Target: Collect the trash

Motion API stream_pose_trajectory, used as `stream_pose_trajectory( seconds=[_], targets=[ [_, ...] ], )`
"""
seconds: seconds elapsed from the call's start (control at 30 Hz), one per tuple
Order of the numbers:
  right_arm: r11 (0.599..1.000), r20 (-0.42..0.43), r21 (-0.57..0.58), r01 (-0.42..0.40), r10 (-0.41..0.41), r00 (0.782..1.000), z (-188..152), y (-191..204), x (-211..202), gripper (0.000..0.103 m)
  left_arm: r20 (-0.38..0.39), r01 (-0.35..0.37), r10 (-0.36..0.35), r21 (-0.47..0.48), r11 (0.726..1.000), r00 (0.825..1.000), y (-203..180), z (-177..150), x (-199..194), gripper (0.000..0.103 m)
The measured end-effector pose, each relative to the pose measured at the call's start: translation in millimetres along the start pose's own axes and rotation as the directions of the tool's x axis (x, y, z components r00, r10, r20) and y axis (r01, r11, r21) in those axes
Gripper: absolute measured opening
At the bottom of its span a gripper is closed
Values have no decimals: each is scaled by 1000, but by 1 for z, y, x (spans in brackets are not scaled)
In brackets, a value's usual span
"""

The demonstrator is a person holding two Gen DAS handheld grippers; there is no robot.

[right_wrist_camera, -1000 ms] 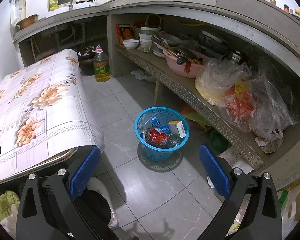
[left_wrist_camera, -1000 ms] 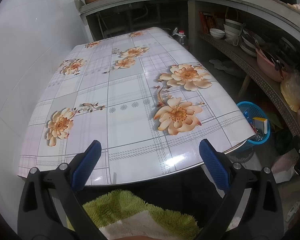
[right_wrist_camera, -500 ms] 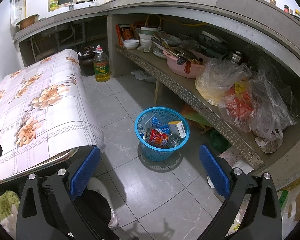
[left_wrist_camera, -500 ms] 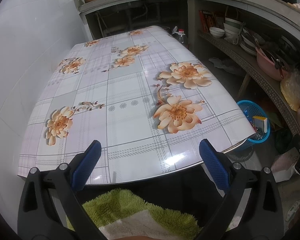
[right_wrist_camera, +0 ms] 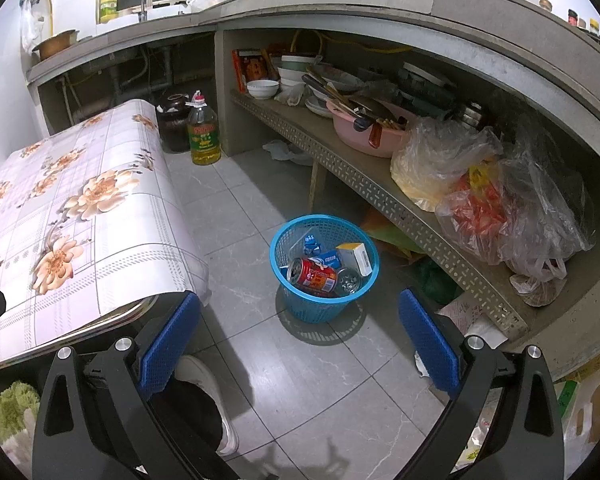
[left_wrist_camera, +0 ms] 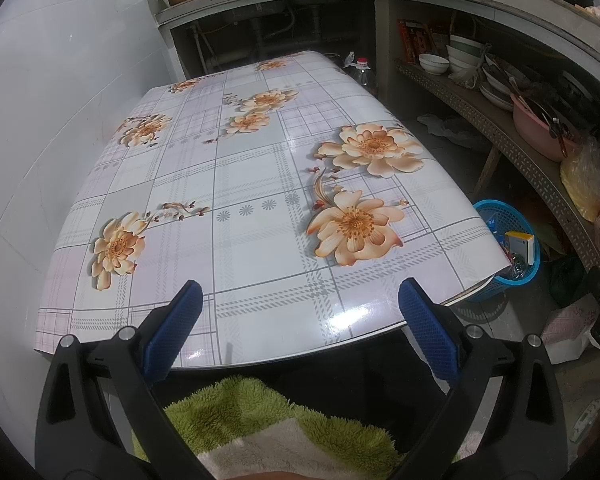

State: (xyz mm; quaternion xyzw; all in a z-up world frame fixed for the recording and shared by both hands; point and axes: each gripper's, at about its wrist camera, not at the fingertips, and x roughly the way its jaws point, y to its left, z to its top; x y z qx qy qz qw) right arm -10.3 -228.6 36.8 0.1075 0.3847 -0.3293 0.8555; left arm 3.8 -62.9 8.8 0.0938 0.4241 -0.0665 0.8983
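Observation:
A blue mesh basket (right_wrist_camera: 296, 308) stands on the tiled floor to the right of the table. Inside it lie a red can (right_wrist_camera: 314, 277), a white and yellow box (right_wrist_camera: 356, 257), small blue packets (right_wrist_camera: 312, 245) and a crushed clear bottle (right_wrist_camera: 349, 280). My right gripper (right_wrist_camera: 298, 334) hovers open just in front of the basket, nothing between its blue pads. The left gripper (left_wrist_camera: 298, 320) is open too, held over the near edge of the table (left_wrist_camera: 260, 184), whose flowered cloth carries no objects. The basket (left_wrist_camera: 518, 276) peeks out past the table's right corner in the left wrist view.
A perforated shelf (right_wrist_camera: 380, 196) on the right holds a pink basin (right_wrist_camera: 364, 136), bowls and plastic bags (right_wrist_camera: 496, 200). An oil bottle (right_wrist_camera: 204, 136) and a dark jar (right_wrist_camera: 172, 120) stand on the floor beyond the table. A shoe (right_wrist_camera: 208, 392) and a green fleecy sleeve (left_wrist_camera: 260, 420) lie below me.

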Motion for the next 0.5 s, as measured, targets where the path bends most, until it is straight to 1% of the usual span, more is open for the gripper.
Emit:
stream_pose_trajectory(
  seconds=[0.5],
  targets=[
    [1000, 3, -2, -1, 1, 1000, 0, 1, 0, 96, -5, 5, -5, 3, 1000, 1000, -1, -1, 0, 94]
  ],
)
